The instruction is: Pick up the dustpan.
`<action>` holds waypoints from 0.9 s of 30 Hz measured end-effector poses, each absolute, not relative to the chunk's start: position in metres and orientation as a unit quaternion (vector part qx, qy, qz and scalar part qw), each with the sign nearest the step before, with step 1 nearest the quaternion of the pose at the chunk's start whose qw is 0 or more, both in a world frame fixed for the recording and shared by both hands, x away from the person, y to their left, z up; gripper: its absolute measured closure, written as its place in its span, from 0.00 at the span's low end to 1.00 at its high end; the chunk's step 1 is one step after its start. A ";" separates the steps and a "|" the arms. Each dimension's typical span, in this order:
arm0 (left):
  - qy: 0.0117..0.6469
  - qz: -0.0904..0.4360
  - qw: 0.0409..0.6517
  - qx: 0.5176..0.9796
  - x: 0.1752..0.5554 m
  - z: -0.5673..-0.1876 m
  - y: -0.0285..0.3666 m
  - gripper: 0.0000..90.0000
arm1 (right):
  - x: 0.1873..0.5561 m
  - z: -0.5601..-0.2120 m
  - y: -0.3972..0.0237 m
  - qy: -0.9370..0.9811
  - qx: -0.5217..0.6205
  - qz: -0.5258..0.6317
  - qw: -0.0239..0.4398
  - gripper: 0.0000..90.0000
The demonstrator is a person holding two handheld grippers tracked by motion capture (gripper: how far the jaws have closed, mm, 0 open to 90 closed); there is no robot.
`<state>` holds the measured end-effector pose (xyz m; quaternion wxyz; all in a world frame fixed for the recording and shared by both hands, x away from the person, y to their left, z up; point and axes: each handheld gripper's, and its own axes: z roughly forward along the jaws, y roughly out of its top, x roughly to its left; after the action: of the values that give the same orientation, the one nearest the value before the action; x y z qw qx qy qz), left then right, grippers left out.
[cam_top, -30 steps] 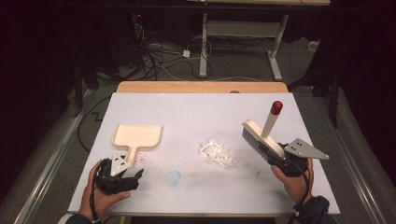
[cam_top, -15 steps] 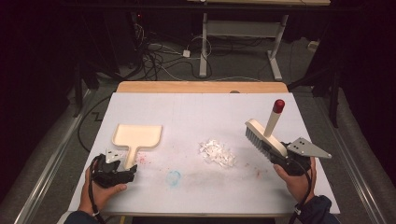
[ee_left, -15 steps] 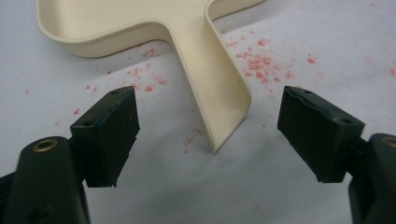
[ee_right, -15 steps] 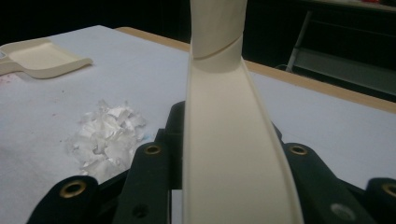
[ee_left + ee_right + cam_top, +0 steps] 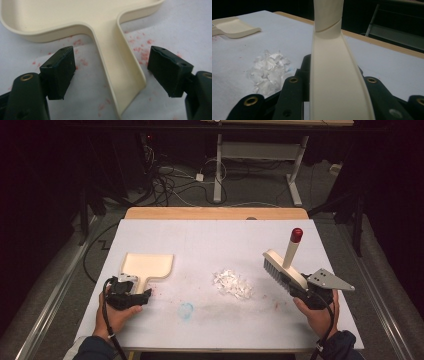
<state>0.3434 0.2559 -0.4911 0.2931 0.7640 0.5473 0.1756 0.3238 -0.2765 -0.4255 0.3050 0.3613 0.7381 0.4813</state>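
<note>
- On the table (image 5: 210, 240), white sheet over the top w/ a wood edge at the far side, person works from the near side w/ one gripper per hand.
- Left gripper (image 5: 131, 295) sits low at the near-left, right at the dustpan (image 5: 147, 266) handle. Jaws apart, one each side of the handle (image 5: 120, 75), pads not touching it. So open, nothing gripped.
- Dustpan is cream, lying flat on the sheet, tray end pointing away from the person, handle end toward the left gripper.
- Pink specks on the sheet around the handle in the left gripper view.
- Right gripper (image 5: 302, 290) at the near-right, clamped on the brush (image 5: 285, 270). Brush back runs straight up btwn the jaws in the right gripper view (image 5: 332, 82), held tight.
- Brush is cream, bristles facing left toward mid-table, handle sticks up and away, red tip (image 5: 296, 234) on top. Looks lifted off the sheet, can't confirm the bristle gap.
- Pile of white paper scraps (image 5: 232, 284) near mid-table, btwn dustpan and brush, closer to the brush. Apart from both.
- Faint blue smudge (image 5: 186, 310) on the sheet, nearer the person than the pile.
- Grey three-cornered plate (image 5: 330, 280) on top of the right gripper, pointing right.
</note>
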 end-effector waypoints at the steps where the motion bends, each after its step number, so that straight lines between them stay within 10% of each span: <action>1: 0.550 0.177 0.292 0.762 0.345 -0.491 0.255 0.24 | 0.324 -0.426 -0.277 0.737 0.363 0.481 0.305 0.76; 9: 0.567 0.188 0.295 0.746 0.355 -0.492 0.255 0.32 | 0.325 -0.426 -0.277 0.736 0.367 0.480 0.305 0.75; 19: 0.568 0.195 0.300 0.741 0.358 -0.491 0.254 0.68 | 0.327 -0.427 -0.278 0.737 0.368 0.481 0.301 0.75; 27: 0.552 0.194 0.289 0.758 0.360 -0.487 0.254 0.70 | 0.329 -0.429 -0.274 0.738 0.363 0.487 0.295 0.76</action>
<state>0.3604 0.2540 -0.4874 0.2889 0.7577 0.5520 0.1944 0.3293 -0.2739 -0.4288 0.2948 0.3630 0.7377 0.4870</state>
